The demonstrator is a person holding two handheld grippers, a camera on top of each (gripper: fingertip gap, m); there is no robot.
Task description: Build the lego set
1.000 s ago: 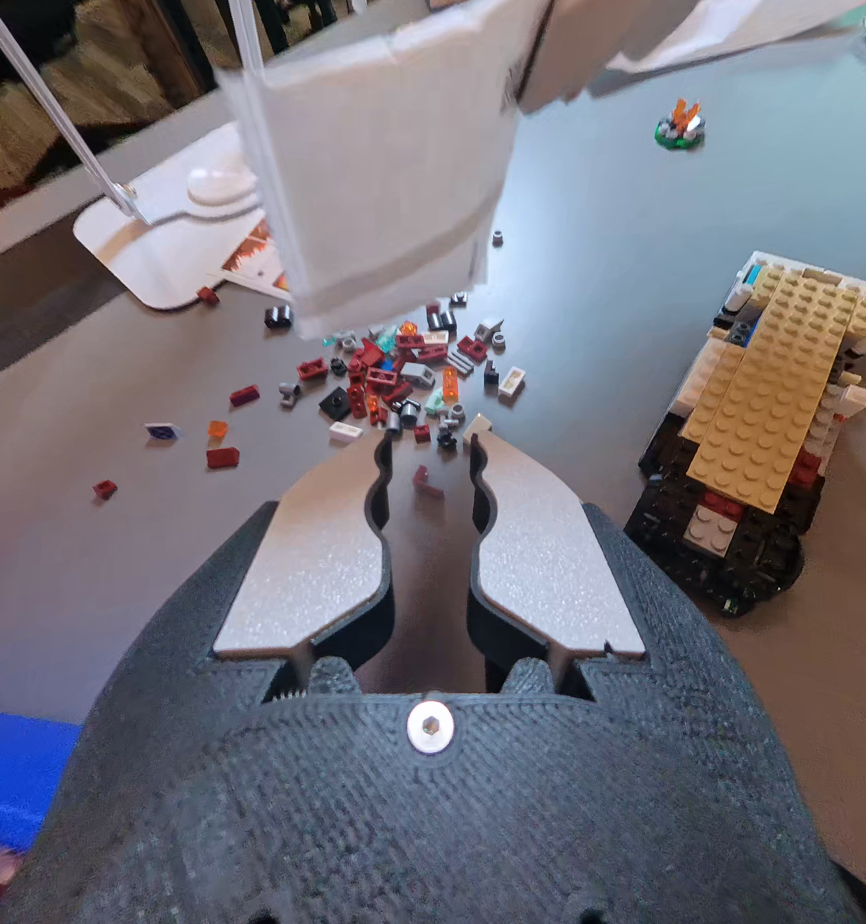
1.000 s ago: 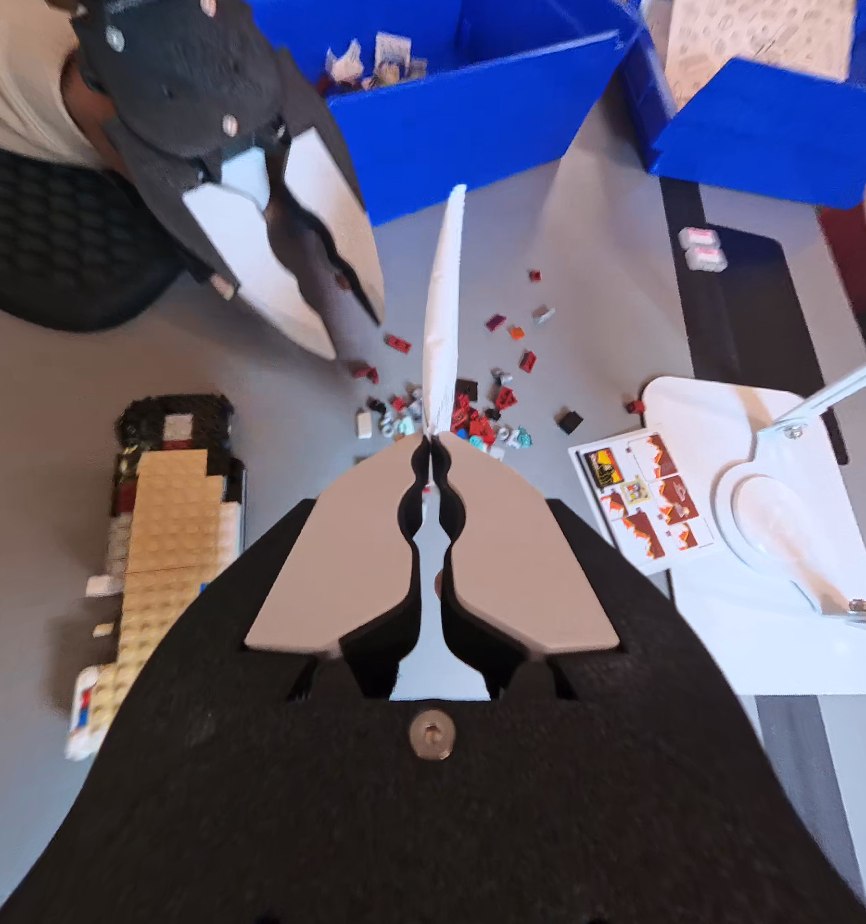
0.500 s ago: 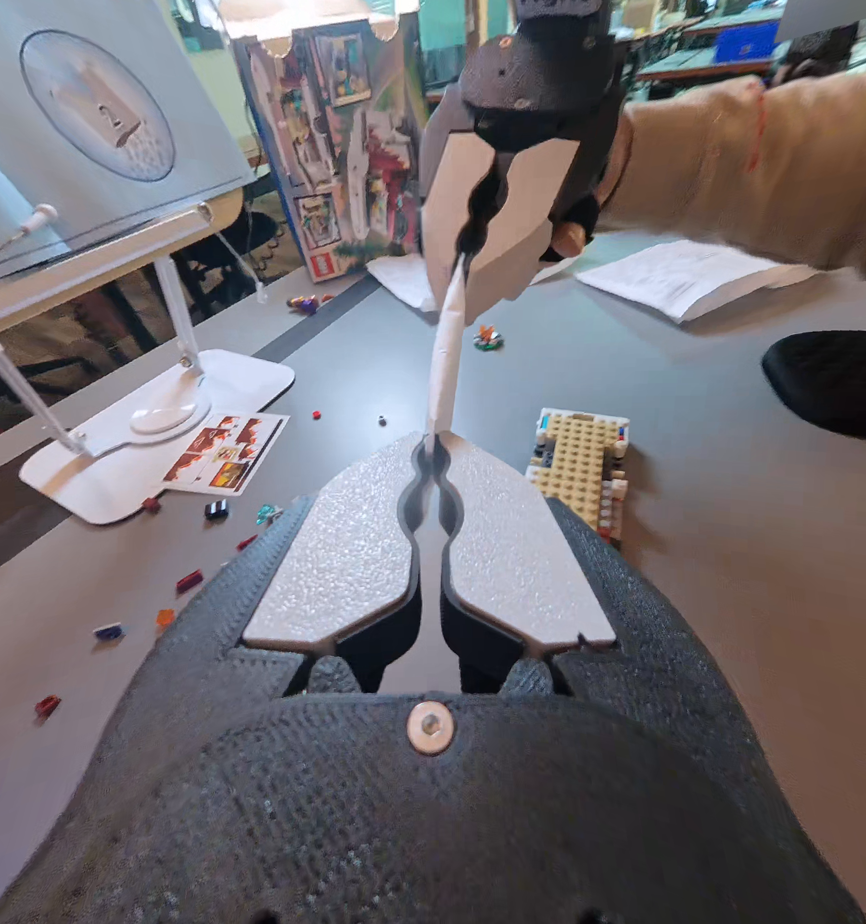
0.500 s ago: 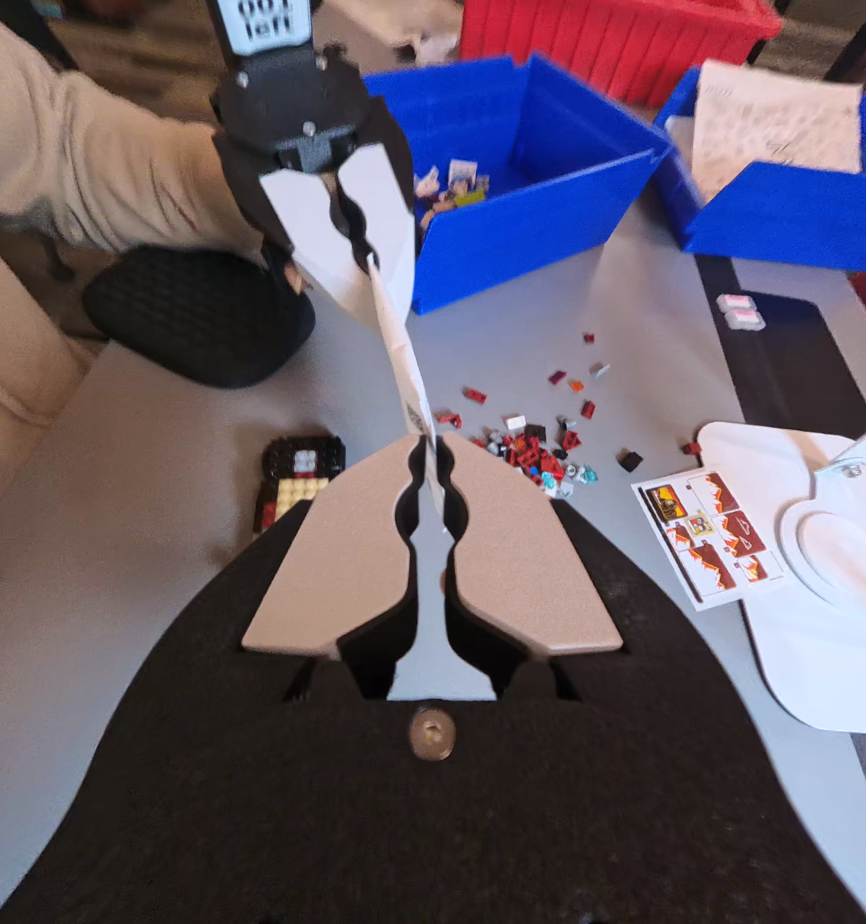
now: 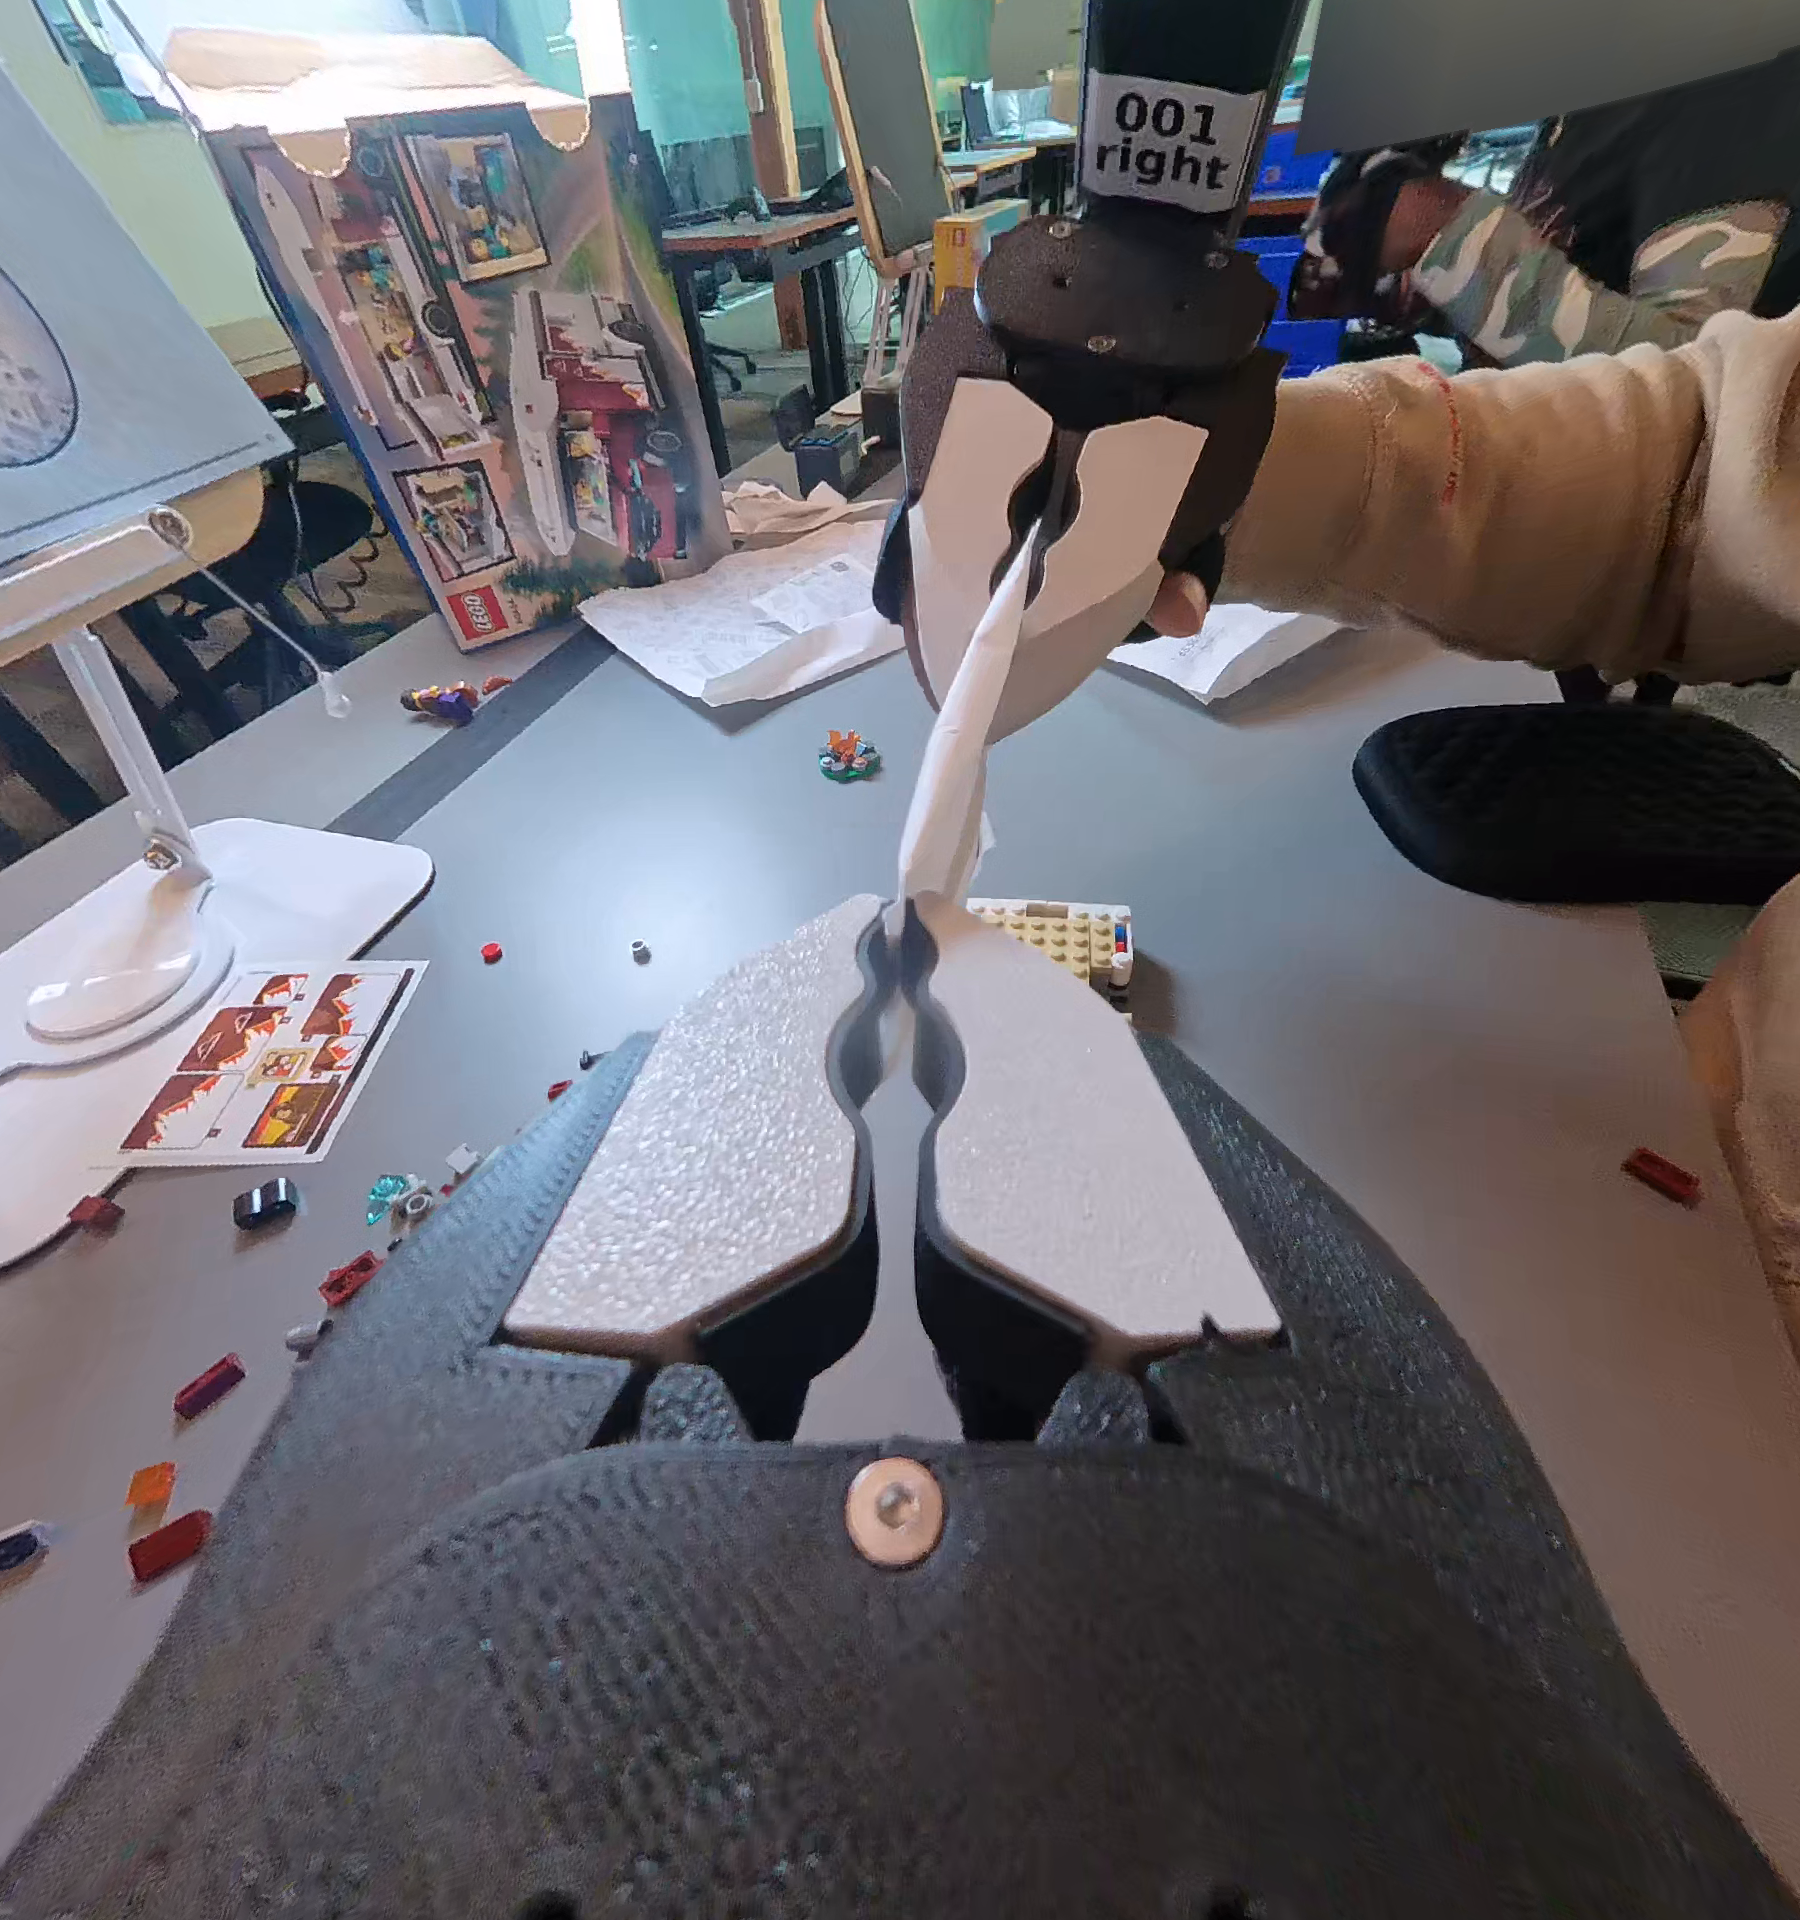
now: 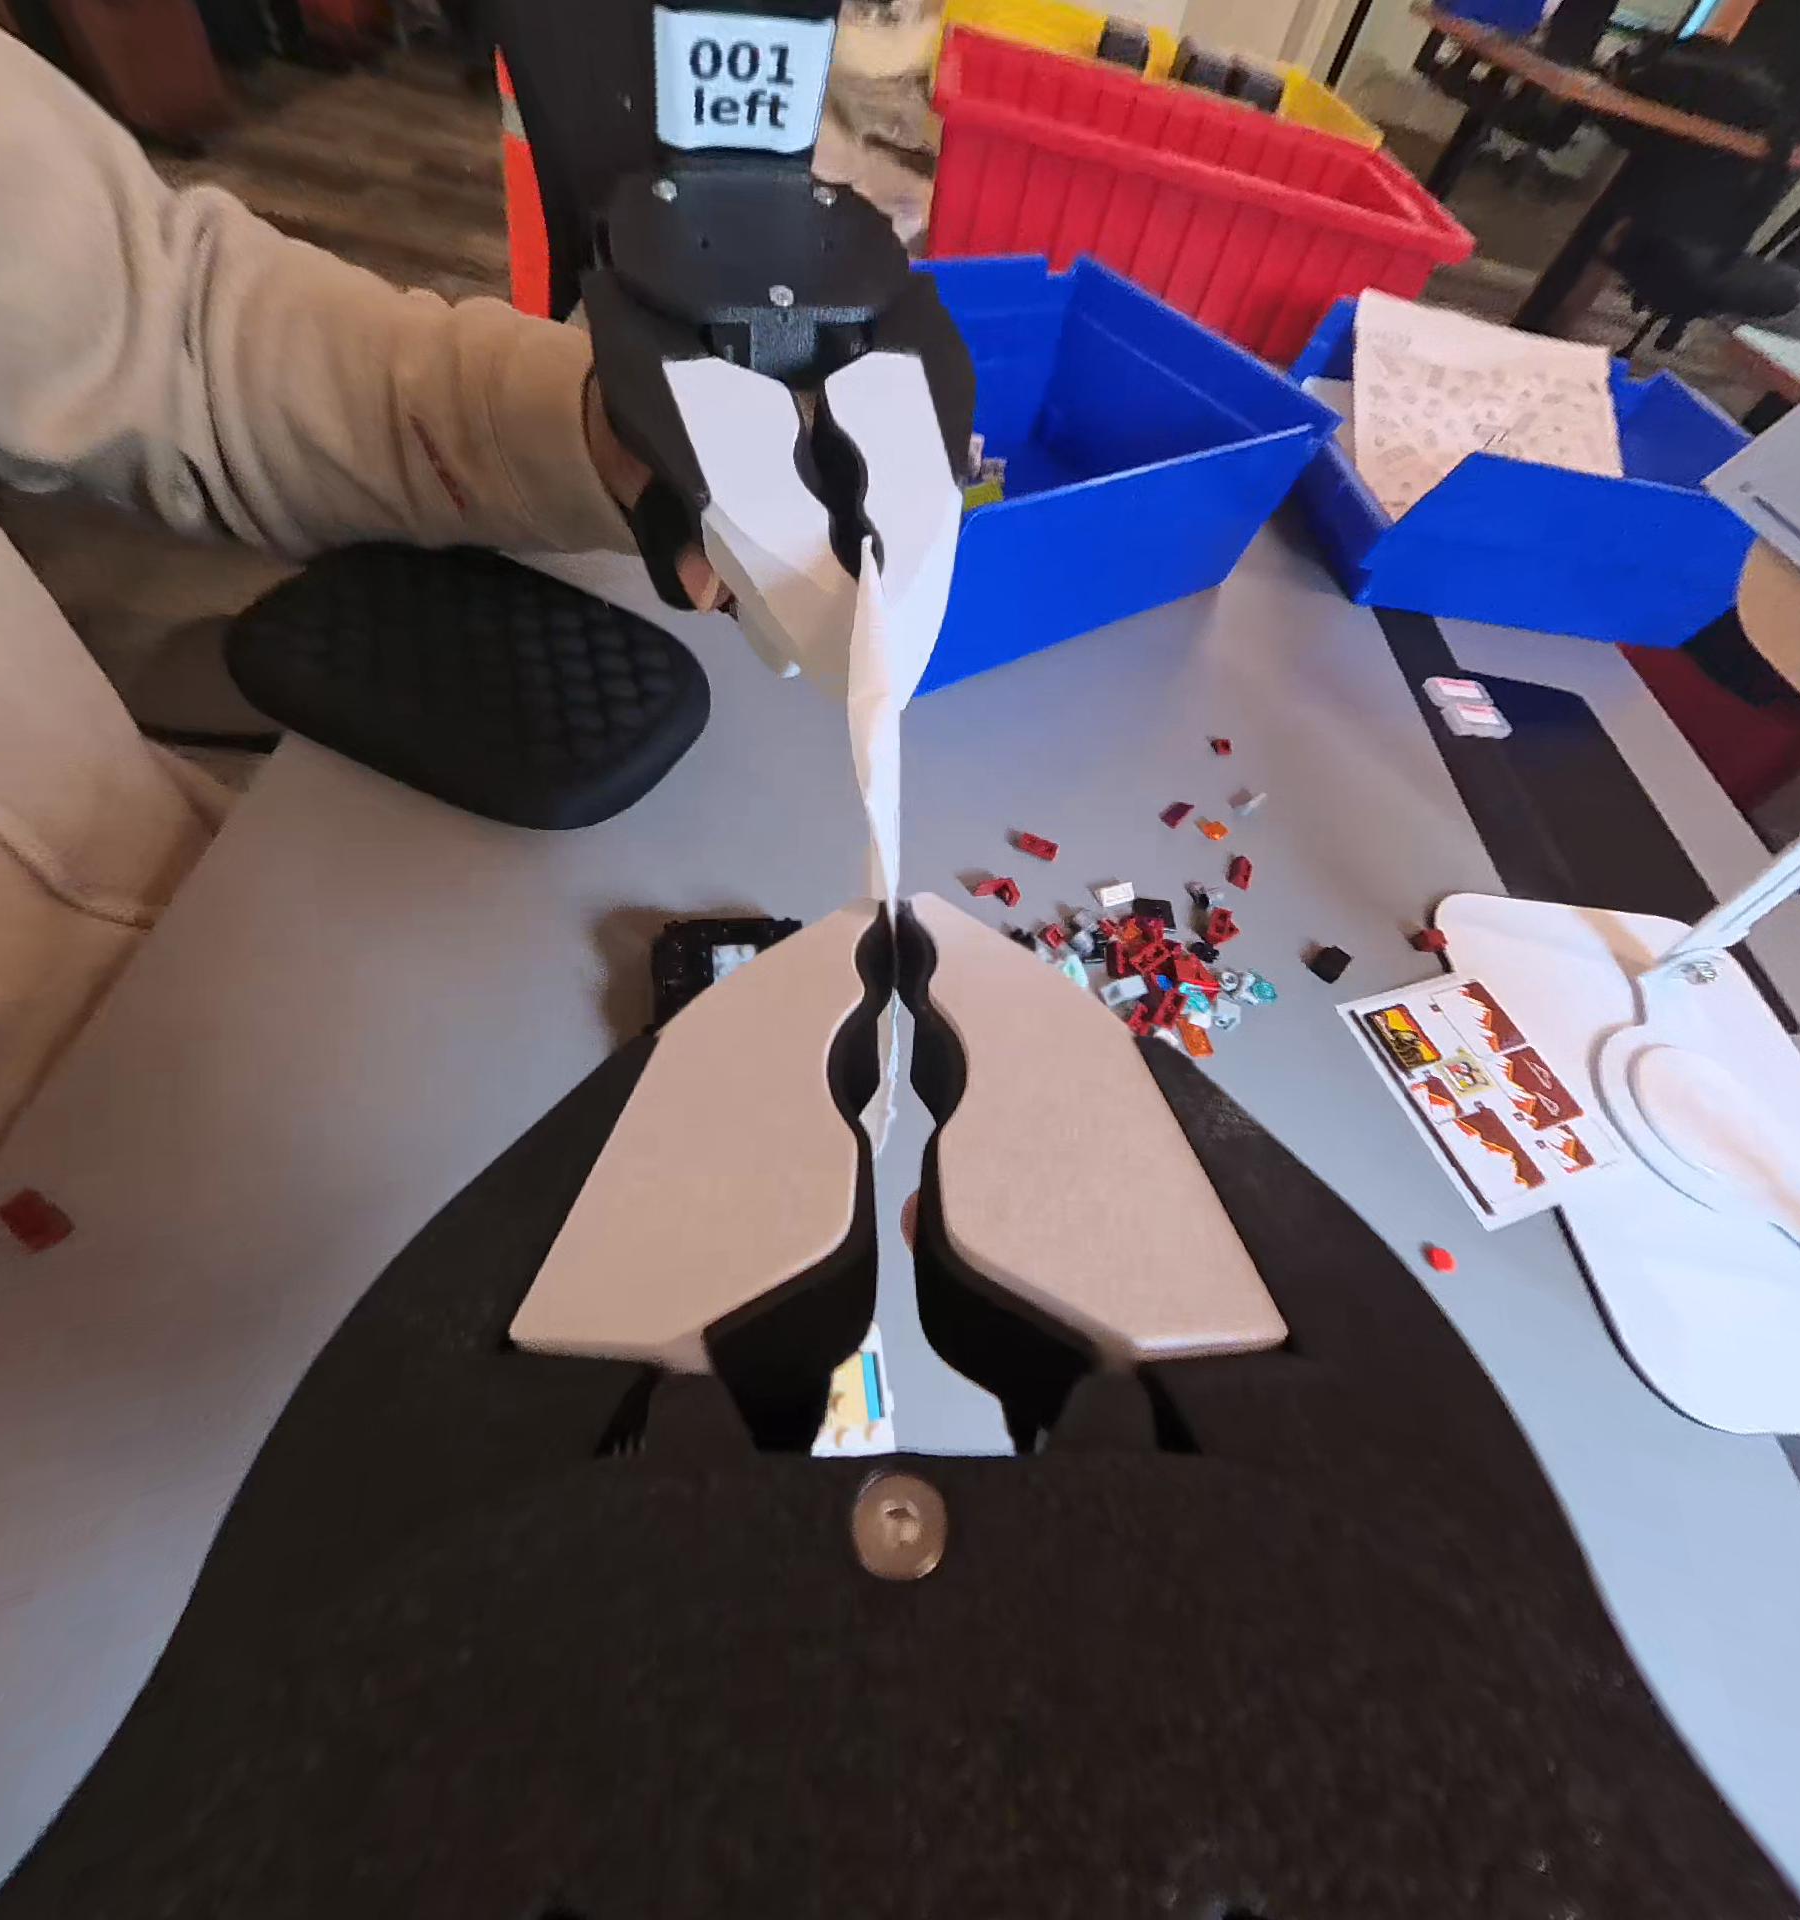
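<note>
White paper bag (image 5: 953, 769), twisted into a narrow strip, hangs in the air above the grey table (image 5: 1291, 1091), stretched between my two grippers. In the left wrist view, my left gripper (image 5: 901, 914) has its tips pressed together on the bag's lower end. Farther off, my right gripper (image 5: 1021, 613) pinches the upper end. A tan brick model (image 5: 1067, 930) sits on the table just behind my left tips. A sticker sheet (image 5: 272, 1060) lies beside a white stand base (image 5: 283, 883), with a few loose pieces nearby.

In the right wrist view, my right gripper (image 6: 894, 914) is closed on the bag's edge, which runs down between the fingers. The bag rises to my left gripper (clamped too). A pile of small bricks (image 6: 1166, 966) lies below to the right, with a blue bin (image 6: 1114, 457) behind.
</note>
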